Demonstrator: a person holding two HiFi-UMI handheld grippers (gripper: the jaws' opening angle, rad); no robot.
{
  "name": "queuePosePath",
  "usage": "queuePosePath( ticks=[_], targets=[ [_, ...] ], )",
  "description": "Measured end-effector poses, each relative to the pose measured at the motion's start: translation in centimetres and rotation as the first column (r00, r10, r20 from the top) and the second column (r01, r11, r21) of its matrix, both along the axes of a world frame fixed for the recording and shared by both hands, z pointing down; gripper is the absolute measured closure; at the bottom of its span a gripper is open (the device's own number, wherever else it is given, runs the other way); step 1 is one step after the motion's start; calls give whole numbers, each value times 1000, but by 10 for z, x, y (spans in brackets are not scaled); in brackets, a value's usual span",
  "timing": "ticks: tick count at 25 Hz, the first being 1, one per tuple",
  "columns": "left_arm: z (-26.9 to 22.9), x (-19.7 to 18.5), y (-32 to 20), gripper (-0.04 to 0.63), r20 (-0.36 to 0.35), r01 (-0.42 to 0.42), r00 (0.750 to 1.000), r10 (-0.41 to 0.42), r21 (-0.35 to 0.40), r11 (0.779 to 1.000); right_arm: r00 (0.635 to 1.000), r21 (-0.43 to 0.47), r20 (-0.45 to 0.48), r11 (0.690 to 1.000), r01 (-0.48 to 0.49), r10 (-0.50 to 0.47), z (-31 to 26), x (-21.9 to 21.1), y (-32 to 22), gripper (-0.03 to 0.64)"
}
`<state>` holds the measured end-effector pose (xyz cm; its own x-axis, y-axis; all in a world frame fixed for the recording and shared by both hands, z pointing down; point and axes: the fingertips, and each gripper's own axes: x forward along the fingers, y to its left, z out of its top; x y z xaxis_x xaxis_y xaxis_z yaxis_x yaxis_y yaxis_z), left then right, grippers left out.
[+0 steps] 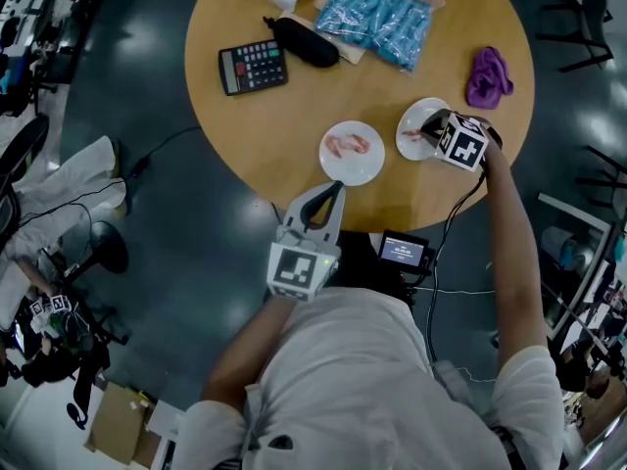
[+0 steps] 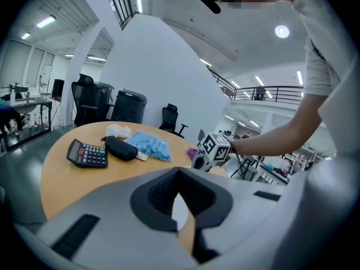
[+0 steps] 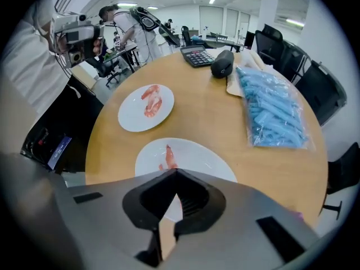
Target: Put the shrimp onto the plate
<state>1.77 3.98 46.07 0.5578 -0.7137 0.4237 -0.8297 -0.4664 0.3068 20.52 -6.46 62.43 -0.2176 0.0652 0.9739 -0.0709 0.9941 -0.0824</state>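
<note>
Right tongs [image 3: 177,174] pinched on the shrimp [image 3: 167,157] — over the white plate [image 3: 209,155]

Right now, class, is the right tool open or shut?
Shut: the right tool has jaws together at the tips, over the plate. A shrimp reaches them; gripped or not, cannot tell.

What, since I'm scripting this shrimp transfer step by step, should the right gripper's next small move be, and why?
Probably lift it slightly. The right gripper looks shut on the small pink shrimp, low over the white round plate; it must clear that plate before crossing to the second white plate, where other shrimp lie.
</note>
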Motion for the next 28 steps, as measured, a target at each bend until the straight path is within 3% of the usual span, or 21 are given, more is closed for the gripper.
queuePosePath(
  ticks=[8,12,16,19,25,28],
  targets=[
    [-1,-1,9,588,7,-19,1000,19,21,1000,998,-35,-40,999,38,-40,6,-7,17,595],
    [0,-4,13,588,7,-12,1000,12,14,1000,987,-29,-94,991,128,-130,14,-14,21,593],
    [-1,-6,15,588,7,-7,1000,7,13,1000,971,-17,-137,980,196,-197,21,-19,22,522],
    [-4,-8,15,588,3,6,1000,-6,15,1000,961,-21,-156,973,229,-230,27,-19,25,525],
    [0,-16,13,588,-4,23,1000,-23,18,1000,976,-25,-140,986,164,-166,28,-20,19,561],
    [-3,-18,13,588,-20,40,999,-39,25,999,996,0,-53,997,77,-77,4,-35,23,561]
  ],
)
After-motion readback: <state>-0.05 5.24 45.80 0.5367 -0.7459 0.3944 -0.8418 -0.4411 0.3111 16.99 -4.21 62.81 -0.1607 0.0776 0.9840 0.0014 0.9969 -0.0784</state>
